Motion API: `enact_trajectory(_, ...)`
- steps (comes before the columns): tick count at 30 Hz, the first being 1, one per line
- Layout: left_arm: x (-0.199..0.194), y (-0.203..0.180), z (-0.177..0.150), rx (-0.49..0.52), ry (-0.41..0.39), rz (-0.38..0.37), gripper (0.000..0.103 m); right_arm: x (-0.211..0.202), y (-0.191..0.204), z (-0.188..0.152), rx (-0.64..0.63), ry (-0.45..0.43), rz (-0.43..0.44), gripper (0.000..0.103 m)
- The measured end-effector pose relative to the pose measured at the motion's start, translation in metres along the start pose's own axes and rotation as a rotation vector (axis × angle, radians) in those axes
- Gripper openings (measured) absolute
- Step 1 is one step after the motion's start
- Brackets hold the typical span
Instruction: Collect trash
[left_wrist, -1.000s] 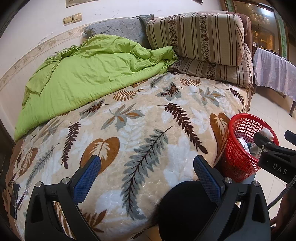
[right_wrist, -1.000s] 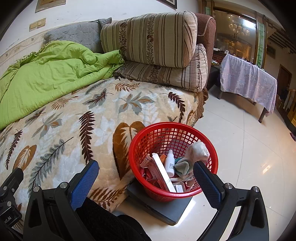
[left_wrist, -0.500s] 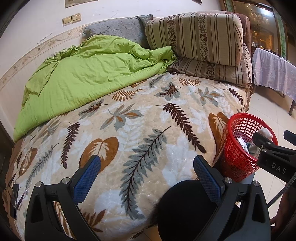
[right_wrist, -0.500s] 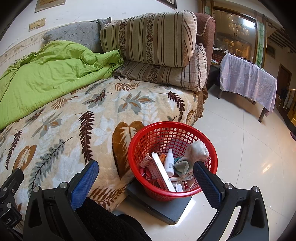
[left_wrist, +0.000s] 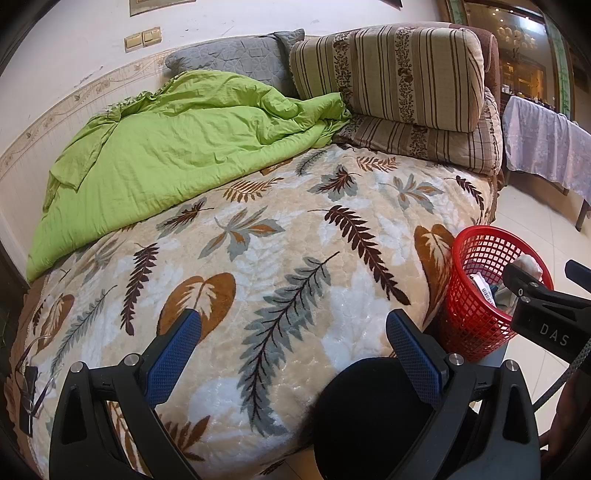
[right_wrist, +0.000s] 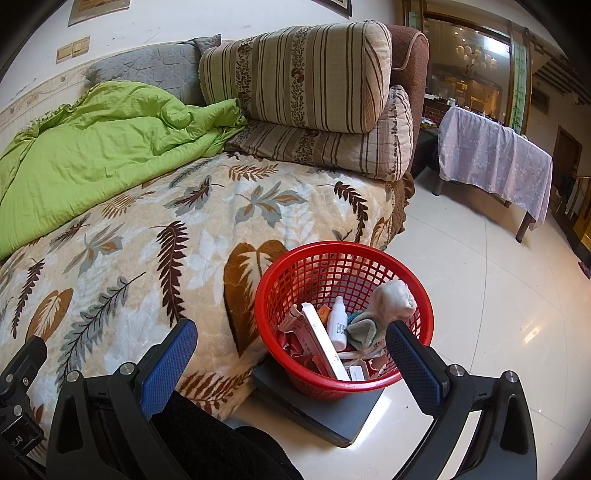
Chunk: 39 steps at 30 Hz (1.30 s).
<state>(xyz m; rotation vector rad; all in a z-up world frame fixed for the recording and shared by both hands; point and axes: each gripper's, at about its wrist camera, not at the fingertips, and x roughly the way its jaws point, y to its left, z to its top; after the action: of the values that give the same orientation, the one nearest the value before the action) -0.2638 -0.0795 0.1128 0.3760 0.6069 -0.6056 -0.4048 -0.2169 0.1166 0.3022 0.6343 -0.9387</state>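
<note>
Nothing had really shifted over the last second: our left tool (left_wrist: 291, 345) and right tool (right_wrist: 291, 349) both stayed spread wide, empty. Just ahead of the right tool sat the red basket (right_wrist: 424, 314), already holding a small bottle (right_wrist: 337, 321), cartons and a sock; collecting looked nearly done. Beyond the left tool, the bed (left_wrist: 258, 236) showed no trash we could make out. Basket bottom was hidden.

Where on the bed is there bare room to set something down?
The leaf-print blanket lies bare between the green quilt, the striped pillows and the red basket. The basket itself is crowded with trash.
</note>
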Motion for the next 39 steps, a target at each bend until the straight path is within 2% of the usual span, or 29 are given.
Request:
enact_trajectory(12, 0.0, 0.001, 0.0, -0.006, 0.003, -0.004, 0.1, 0.0, 0.0, 0.001, -0.002, 0.0, 0.003, 0.103)
enact_trajectory(15, 0.004, 0.013, 0.003, -0.057, 0.019, -0.018, 0.1, 0.003, 0.007, 0.002, -0.026, -0.002, 0.063, 0.103)
enact_trajectory(17, 0.009, 0.028, 0.005, -0.089, 0.018, 0.027, 0.1, 0.005, 0.021, 0.01, -0.077, -0.014, 0.117, 0.103)
enact_trajectory(20, 0.019, 0.069, 0.006, -0.187, 0.032, 0.101, 0.1, 0.007, 0.052, 0.029, -0.172, -0.059, 0.267, 0.103)
enact_trajectory(22, 0.034, 0.109, -0.001, -0.283, 0.074, 0.178, 0.1, 0.012, 0.084, 0.042, -0.232, -0.054, 0.38, 0.103)
enact_trajectory(24, 0.055, 0.145, -0.012, -0.344, 0.141, 0.282, 0.1, 0.025, 0.115, 0.051, -0.267, -0.021, 0.43, 0.103)
enact_trajectory(26, 0.081, 0.173, -0.027, -0.381, 0.245, 0.377, 0.1, 0.046, 0.157, 0.056, -0.291, 0.036, 0.446, 0.103)
enact_trajectory(27, 0.091, 0.184, -0.034, -0.387, 0.284, 0.394, 0.1, 0.057, 0.176, 0.056, -0.304, 0.059, 0.448, 0.103)
enact_trajectory(31, 0.128, 0.211, -0.053, -0.405, 0.38, 0.419, 0.1, 0.11, 0.26, 0.047, -0.364, 0.166, 0.453, 0.103)
enact_trajectory(32, 0.136, 0.215, -0.056, -0.436, 0.385, 0.398, 0.1, 0.122, 0.276, 0.044, -0.373, 0.188, 0.45, 0.103)
enact_trajectory(35, 0.144, 0.223, -0.057, -0.518, 0.357, 0.352, 0.1, 0.152, 0.314, 0.037, -0.427, 0.238, 0.459, 0.103)
enact_trajectory(37, 0.149, 0.223, -0.057, -0.523, 0.328, 0.364, 0.101, 0.165, 0.334, 0.031, -0.444, 0.238, 0.45, 0.103)
enact_trajectory(39, 0.157, 0.222, -0.058, -0.529, 0.309, 0.362, 0.103, 0.175, 0.352, 0.026, -0.511, 0.247, 0.423, 0.103)
